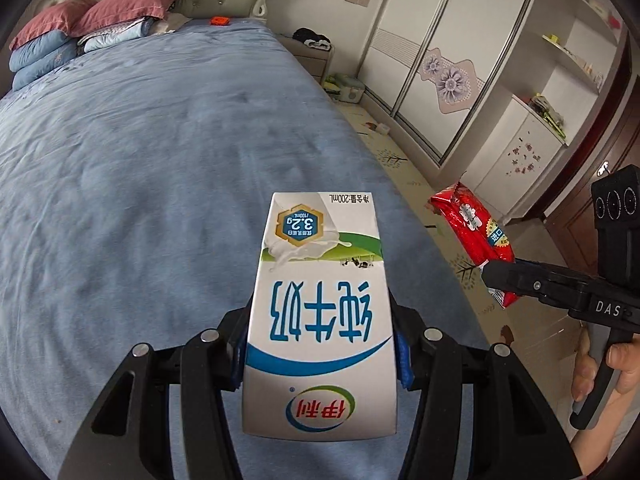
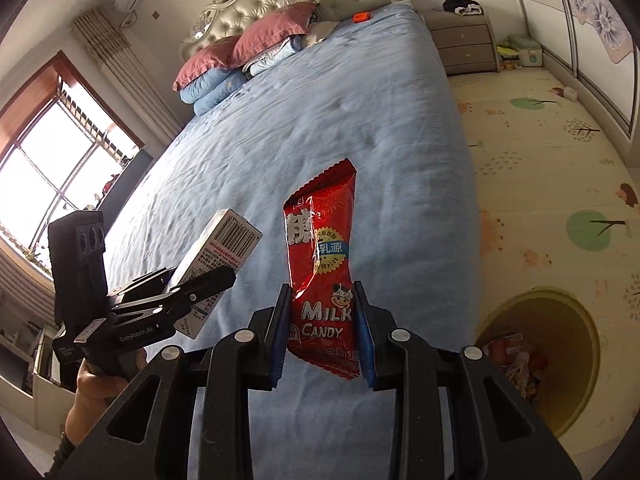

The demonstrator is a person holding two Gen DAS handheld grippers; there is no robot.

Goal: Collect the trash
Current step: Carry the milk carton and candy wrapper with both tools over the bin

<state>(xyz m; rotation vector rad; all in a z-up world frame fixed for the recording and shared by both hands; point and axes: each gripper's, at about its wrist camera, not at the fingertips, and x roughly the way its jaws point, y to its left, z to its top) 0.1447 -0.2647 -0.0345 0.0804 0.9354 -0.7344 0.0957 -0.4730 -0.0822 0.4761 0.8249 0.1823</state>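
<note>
My left gripper (image 1: 320,360) is shut on a white and blue milk carton (image 1: 320,320), held above the blue bed (image 1: 140,180). My right gripper (image 2: 323,332) is shut on a red milk candy bag (image 2: 322,264), held upright over the bed's edge. The right gripper (image 1: 496,276) with the red bag (image 1: 472,232) also shows at the right of the left wrist view. The left gripper (image 2: 200,280) with the carton (image 2: 218,256) shows at the left of the right wrist view. A yellow trash bin (image 2: 560,360) with wrappers inside stands on the floor at the lower right.
Pillows and folded quilts (image 2: 240,60) lie at the head of the bed, with a small orange object (image 2: 362,17) nearby. A nightstand (image 2: 464,44) and a green box (image 2: 524,52) stand beside the bed. White wardrobes (image 1: 460,60) line the wall beyond a patterned floor mat (image 2: 540,160).
</note>
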